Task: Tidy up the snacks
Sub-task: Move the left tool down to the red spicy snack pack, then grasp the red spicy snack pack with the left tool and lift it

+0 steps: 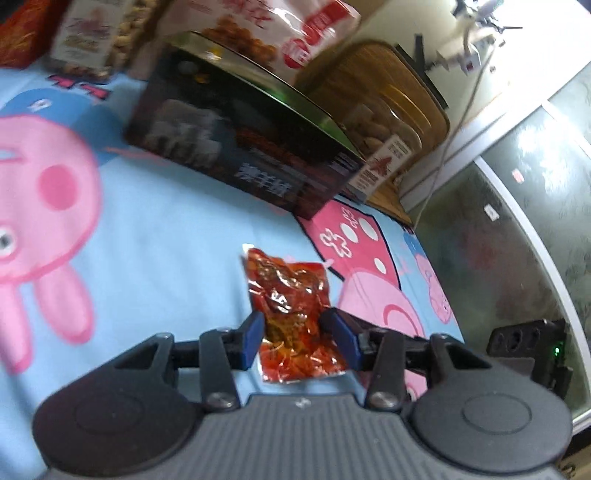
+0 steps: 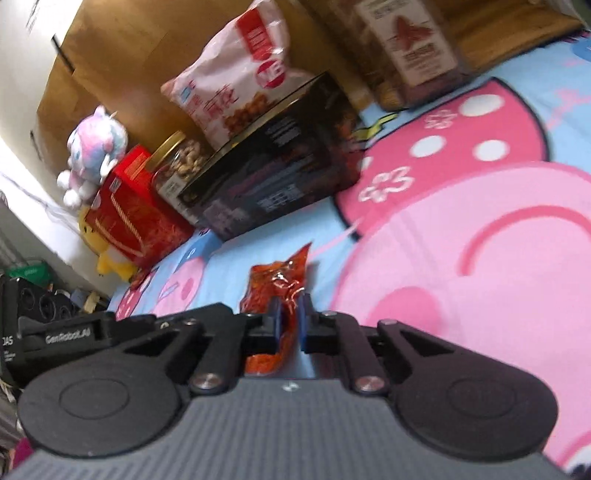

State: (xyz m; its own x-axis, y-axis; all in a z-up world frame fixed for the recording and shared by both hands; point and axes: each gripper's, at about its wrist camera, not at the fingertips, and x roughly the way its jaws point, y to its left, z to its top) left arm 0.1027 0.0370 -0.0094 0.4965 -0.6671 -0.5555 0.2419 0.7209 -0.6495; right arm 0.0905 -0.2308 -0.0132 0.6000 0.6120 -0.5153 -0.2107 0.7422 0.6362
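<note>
A red crinkly snack packet (image 1: 284, 280) lies flat on the cartoon-pig bedsheet (image 1: 155, 229). My left gripper (image 1: 293, 321) is open and straddles its near half, one blue pad on either side. In the right wrist view, my right gripper (image 2: 290, 306) is shut on a red snack packet (image 2: 277, 277), its blue pads pinching the near end just above the sheet (image 2: 461, 258). I cannot tell whether both views show the same packet.
A dark box (image 1: 236, 147) (image 2: 273, 166) stands ahead with a pink-white snack bag (image 1: 266, 33) (image 2: 236, 85) on it. Beside them are a red box (image 2: 129, 210), nut jars (image 2: 181, 158) (image 1: 380, 122) and plush toys (image 2: 96, 155). The bed edge (image 1: 443, 295) drops off at right.
</note>
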